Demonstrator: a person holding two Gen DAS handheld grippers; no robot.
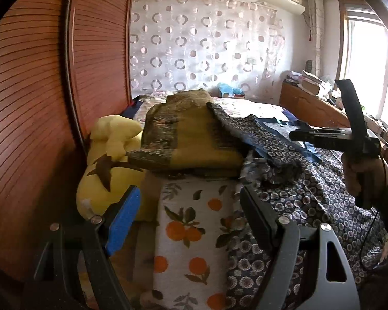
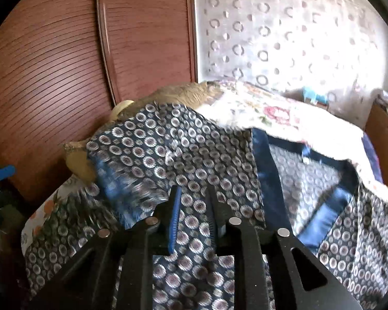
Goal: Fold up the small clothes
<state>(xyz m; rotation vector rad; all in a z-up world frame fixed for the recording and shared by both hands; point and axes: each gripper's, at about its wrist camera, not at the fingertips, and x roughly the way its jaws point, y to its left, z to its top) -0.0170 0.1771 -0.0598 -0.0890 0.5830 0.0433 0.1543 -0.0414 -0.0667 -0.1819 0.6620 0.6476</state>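
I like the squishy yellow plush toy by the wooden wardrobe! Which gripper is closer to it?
Left. The left gripper hangs open just beside the yellow plush toy. The right gripper is farther away, over the navy circle-patterned garment.

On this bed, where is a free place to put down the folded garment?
Free: the floral bedspread beyond the olive blanket pile, toward the curtain. Crowded: the near part, under the dark ring-print garment, and the wardrobe side with the yellow plush toy.

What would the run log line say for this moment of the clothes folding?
left tool: open, empty, above orange-print cloth | right tool: partly open, nothing gripped, over dark patterned garment | garment: spread on bed, unfolded
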